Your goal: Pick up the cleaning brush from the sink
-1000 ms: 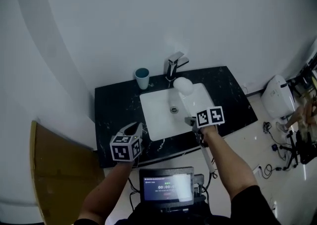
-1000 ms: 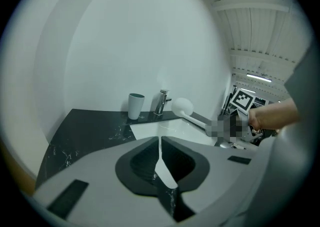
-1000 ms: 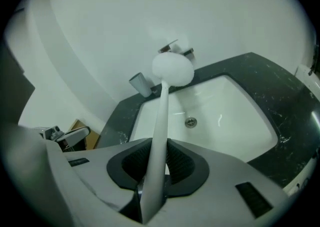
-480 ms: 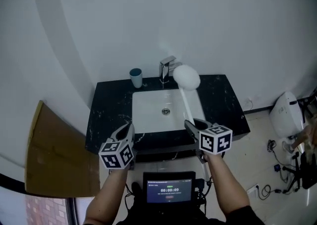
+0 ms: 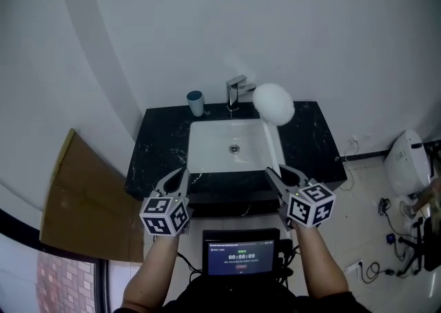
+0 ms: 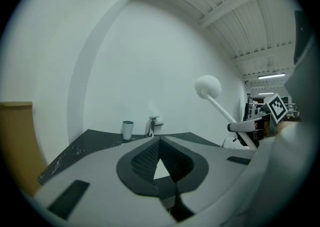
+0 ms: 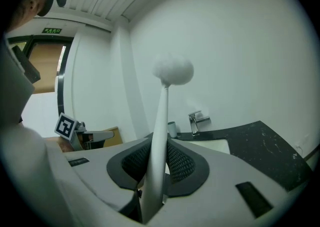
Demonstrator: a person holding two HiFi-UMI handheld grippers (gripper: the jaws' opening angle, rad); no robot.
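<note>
The cleaning brush (image 5: 273, 104) has a round white head and a long white handle. My right gripper (image 5: 277, 173) is shut on the handle, holding the brush out of the white sink (image 5: 207, 140) with its head raised over the counter to the right of the faucet (image 5: 236, 91). In the right gripper view the handle (image 7: 159, 126) runs up between the jaws of this gripper (image 7: 159, 142) to the head (image 7: 173, 70). My left gripper (image 5: 180, 176) hovers before the counter's front edge, its tips (image 6: 159, 140) meeting with nothing in them. The brush head (image 6: 207, 86) shows at right there.
A blue cup (image 5: 196, 103) stands on the black marble counter (image 5: 158, 146) left of the faucet. A brown board (image 5: 83, 201) leans at the left. A white appliance (image 5: 406, 160) and cables lie on the floor at right. A screen (image 5: 241, 256) sits below my hands.
Both grippers have risen and drawn back from the sink. The brush has come out of the basin with the right gripper, and its head now points up and away.
</note>
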